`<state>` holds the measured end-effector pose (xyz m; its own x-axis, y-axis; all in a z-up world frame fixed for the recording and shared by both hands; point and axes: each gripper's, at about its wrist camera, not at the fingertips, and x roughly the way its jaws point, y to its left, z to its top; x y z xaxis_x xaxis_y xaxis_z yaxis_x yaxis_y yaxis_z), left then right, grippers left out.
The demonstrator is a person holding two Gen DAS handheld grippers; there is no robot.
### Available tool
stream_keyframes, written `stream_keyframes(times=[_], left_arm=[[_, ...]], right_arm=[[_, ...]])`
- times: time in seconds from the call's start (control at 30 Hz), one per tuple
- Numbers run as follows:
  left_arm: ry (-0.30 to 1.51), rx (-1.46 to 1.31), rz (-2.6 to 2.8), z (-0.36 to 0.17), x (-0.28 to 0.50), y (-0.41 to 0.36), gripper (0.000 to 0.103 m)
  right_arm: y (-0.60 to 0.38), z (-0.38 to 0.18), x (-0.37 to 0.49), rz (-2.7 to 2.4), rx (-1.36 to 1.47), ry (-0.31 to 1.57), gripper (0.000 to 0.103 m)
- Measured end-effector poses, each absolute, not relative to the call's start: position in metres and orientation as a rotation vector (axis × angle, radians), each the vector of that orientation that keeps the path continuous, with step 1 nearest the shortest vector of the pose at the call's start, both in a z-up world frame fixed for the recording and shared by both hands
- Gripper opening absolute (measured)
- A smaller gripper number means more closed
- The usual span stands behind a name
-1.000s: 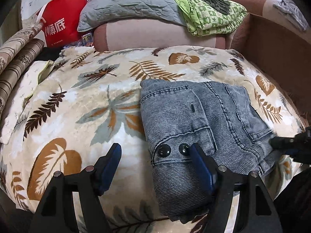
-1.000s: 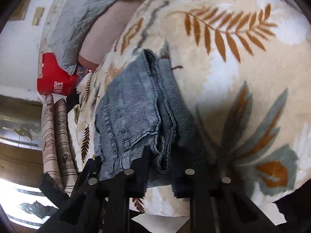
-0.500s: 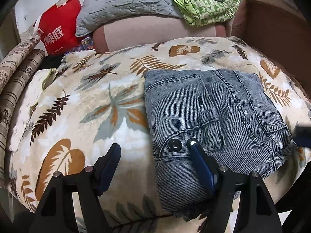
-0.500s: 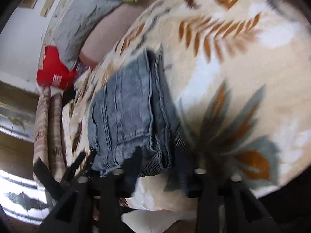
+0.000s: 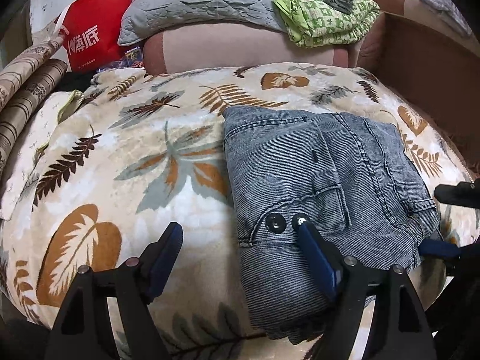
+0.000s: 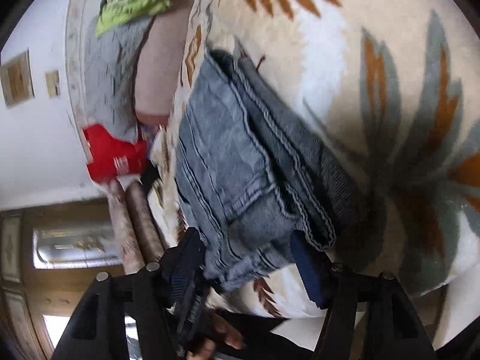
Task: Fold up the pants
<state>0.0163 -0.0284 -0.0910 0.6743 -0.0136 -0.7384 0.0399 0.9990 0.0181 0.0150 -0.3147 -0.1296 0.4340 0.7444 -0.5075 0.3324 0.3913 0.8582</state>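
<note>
The grey-blue denim pants [image 5: 324,186] lie folded in a thick rectangle on the leaf-print blanket [image 5: 126,162]. Two dark buttons [image 5: 276,221] show near the front edge. My left gripper [image 5: 240,234] is open, its right finger [image 5: 315,255] resting on the pants by the buttons, its left finger on the blanket. In the right wrist view, my right gripper [image 6: 246,258] is open around the near corner of the folded pants [image 6: 240,162], not clamped. Its fingers also show at the right edge of the left wrist view [image 5: 456,195].
A red bag [image 5: 93,36], a grey pillow [image 5: 198,3] and a green patterned cloth [image 5: 324,18] lie along the sofa back [image 5: 240,48]. Rolled patterned fabric [image 5: 24,90] lies at the left. A brown armrest [image 5: 426,60] stands at the right.
My right gripper has opened and let go of the pants' edge, and its view has tilted. My left gripper stays open in nearly the same place.
</note>
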Motion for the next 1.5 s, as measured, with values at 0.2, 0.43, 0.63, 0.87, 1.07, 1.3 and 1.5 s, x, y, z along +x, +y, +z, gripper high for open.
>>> stream_keyframes(times=[0.2, 0.43, 0.63, 0.87, 1.07, 1.3, 1.5], left_arm=[[0.825, 0.025, -0.035, -0.092, 0.017, -0.027, 0.082], [0.820, 0.036, -0.020, -0.091, 0.016, -0.027, 0.084], [0.760, -0.039, 0.009, -0.057, 0.009, -0.015, 0.084], [0.848, 0.161, 0.022, -0.092, 0.026, -0.047, 0.087], [0.832, 0.162, 0.012, -0.091, 0.023, -0.045, 0.087], [0.833, 0.138, -0.011, -0.089, 0.024, -0.042, 0.087], [0.726, 0.033, 0.018, -0.055, 0.014, -0.020, 0.086]], right_arm=[[-0.313, -0.130, 0.020, 0.312, 1.186, 1.151, 0.062], [-0.313, -0.123, 0.021, 0.278, 1.007, 1.166, 0.005], [-0.302, -0.066, 0.004, 0.278, 0.766, 1.028, 0.005], [-0.313, -0.120, 0.003, 0.261, 0.810, 1.124, 0.009], [-0.331, -0.064, -0.005, 0.187, 0.707, 1.087, 0.016], [-0.284, -0.051, 0.048, 0.397, 0.672, 1.059, 0.058], [-0.300, -0.091, 0.056, 0.272, 0.654, 1.186, 0.032]])
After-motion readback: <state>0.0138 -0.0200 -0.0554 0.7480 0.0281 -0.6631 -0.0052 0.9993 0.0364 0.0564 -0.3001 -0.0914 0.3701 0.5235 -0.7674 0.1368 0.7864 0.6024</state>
